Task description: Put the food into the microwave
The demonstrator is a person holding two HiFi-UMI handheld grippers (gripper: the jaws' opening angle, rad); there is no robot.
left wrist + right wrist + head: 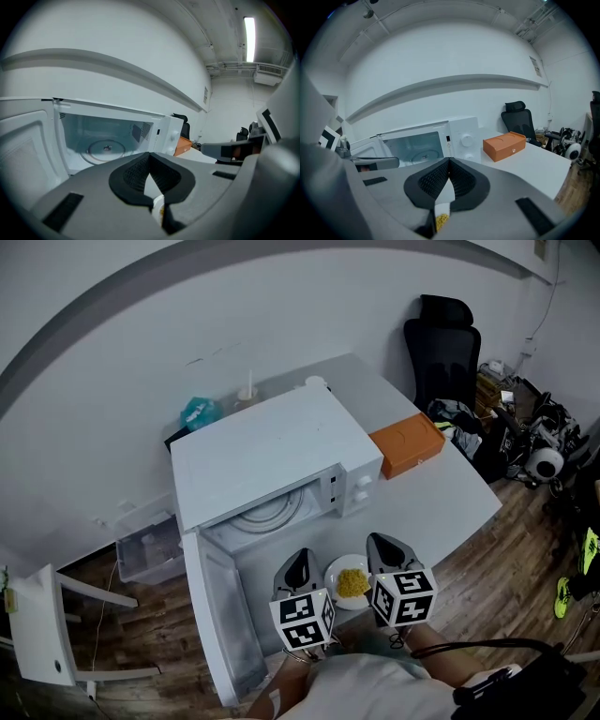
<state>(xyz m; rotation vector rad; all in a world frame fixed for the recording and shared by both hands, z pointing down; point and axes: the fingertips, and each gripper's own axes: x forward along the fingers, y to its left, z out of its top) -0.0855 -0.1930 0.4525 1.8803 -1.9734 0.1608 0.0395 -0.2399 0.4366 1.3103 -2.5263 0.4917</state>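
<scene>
A white plate point(333, 570) with yellow food point(352, 583) is held at the table's front edge, just in front of the white microwave point(272, 451). Its door point(220, 615) hangs wide open to the left, and the glass turntable point(107, 149) inside is bare. My left gripper point(302, 568) is shut on the plate's left rim and my right gripper point(382, 551) on its right rim. A sliver of the plate point(158, 202) shows between the left gripper's point(150, 157) pads. The plate point(442, 206) and food point(442, 220) show under the right gripper point(449, 163).
An orange box point(408, 443) lies on the white table point(441, 493) right of the microwave. A black office chair point(442, 348) and floor clutter stand beyond the table's right end. A clear plastic bin point(150, 545) sits on the floor at left.
</scene>
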